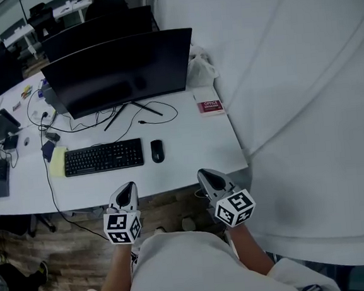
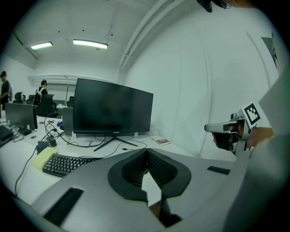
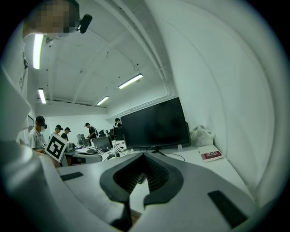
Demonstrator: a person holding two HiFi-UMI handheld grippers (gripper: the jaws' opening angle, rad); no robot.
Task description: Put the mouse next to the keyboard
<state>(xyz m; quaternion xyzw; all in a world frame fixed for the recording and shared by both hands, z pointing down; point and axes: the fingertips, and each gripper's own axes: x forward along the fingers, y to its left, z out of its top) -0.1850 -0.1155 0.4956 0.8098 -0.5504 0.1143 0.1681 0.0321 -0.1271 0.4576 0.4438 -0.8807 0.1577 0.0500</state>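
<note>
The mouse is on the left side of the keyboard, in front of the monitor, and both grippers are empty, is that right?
Not quite. The mouse lies to the right of the keyboard, not the left; the head view shows it. The rest holds: it is in front of the monitor, and the left gripper and right gripper are both empty.
</note>
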